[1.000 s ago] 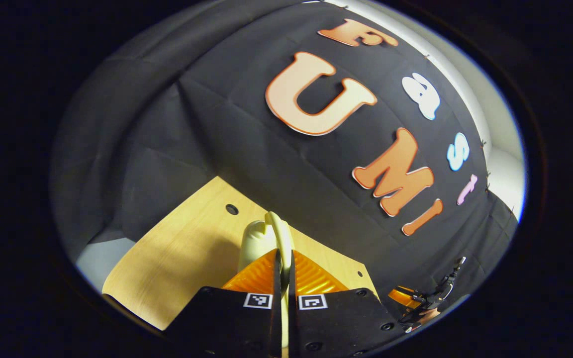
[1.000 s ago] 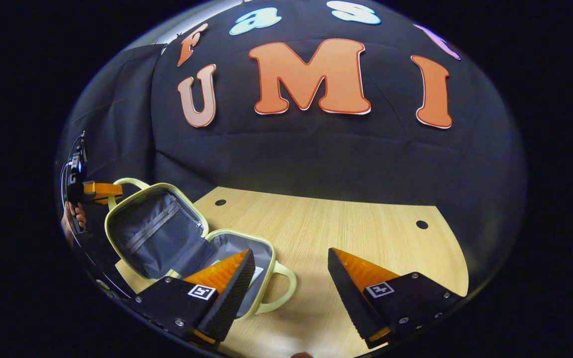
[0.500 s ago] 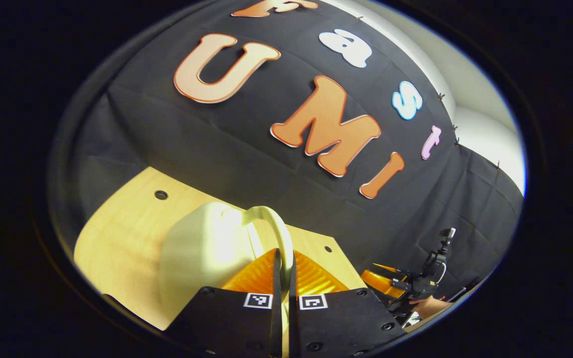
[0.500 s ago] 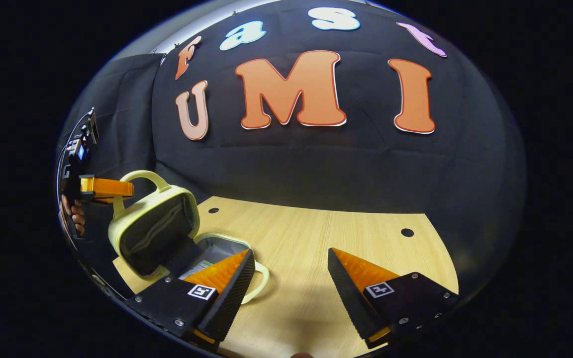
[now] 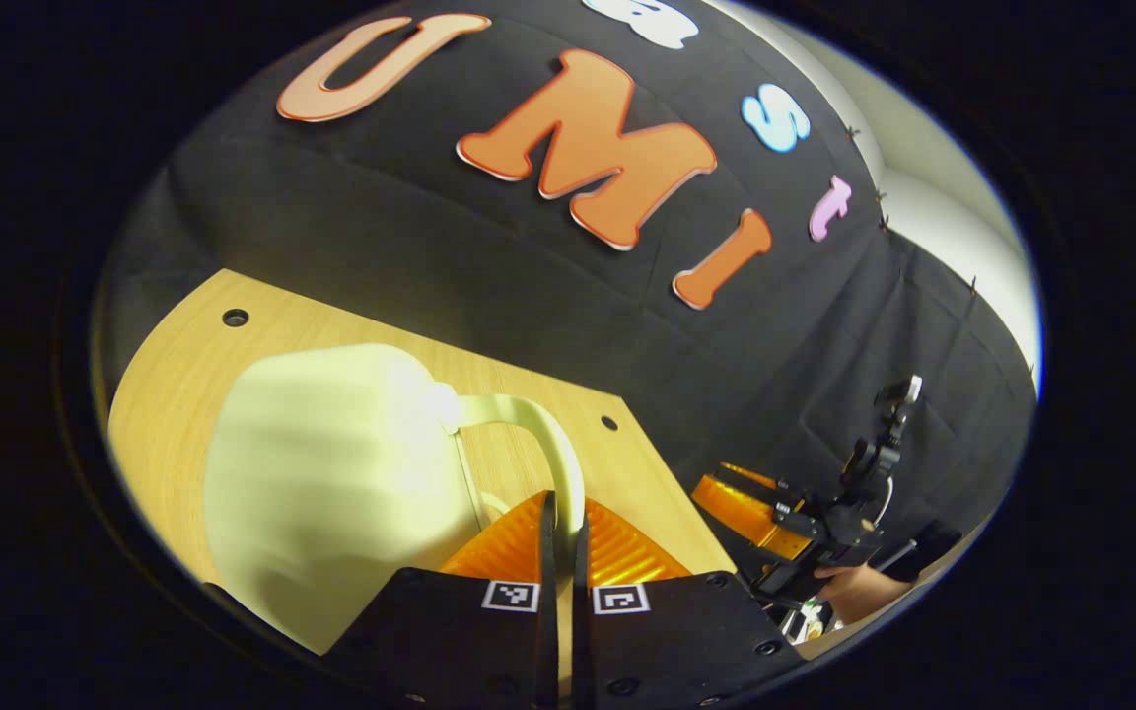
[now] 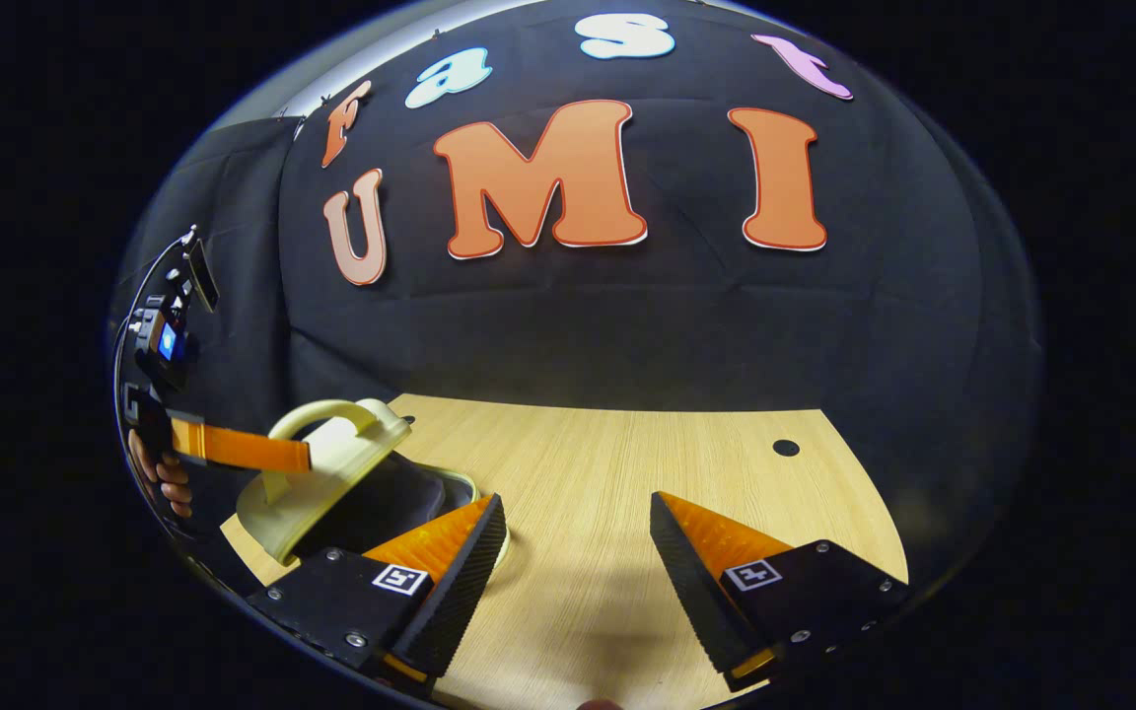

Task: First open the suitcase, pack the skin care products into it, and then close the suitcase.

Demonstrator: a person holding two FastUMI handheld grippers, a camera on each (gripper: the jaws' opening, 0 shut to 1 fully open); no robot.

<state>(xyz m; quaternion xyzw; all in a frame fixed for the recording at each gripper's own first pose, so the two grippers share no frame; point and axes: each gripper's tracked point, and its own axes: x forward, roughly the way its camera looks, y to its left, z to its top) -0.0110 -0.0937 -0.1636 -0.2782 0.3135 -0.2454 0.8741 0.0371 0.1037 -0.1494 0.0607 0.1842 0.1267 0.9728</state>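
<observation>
step: closing the suitcase (image 6: 331, 483), judged from the lid (image 5: 321, 473) sitting part-way down over the base; packing looks done, though contents aren't visible now
suitcase pos: pale green case at the near-left corner of the wooden table (image 6: 627, 493) in right gripper view, just beside the right gripper's left-hand finger; lid tilted, dark gap under its front edge
left gripper (image 5: 562, 513): fingers pinched nearly together on the lid's handle (image 5: 538, 434), both pressing its thin loop; holding it from the side
left pose: in right gripper view it reaches in from the left edge, fingers roughly level, w/ a hand (image 6: 162, 473) wrapped on the grip behind
right gripper (image 6: 578, 537): fingers spread wide, nothing between them; hovers over bare table near the case, aimed at the back wall
right pose seen from left gripper view: off to the lower right, well apart from the case, hand on its grip
next move: needs lid lowered till rims meet all round, handle let go only once seated; zip or latch can't tell from here
risk: lid could land skewed on base rim; right gripper could steady the base if it slides
</observation>
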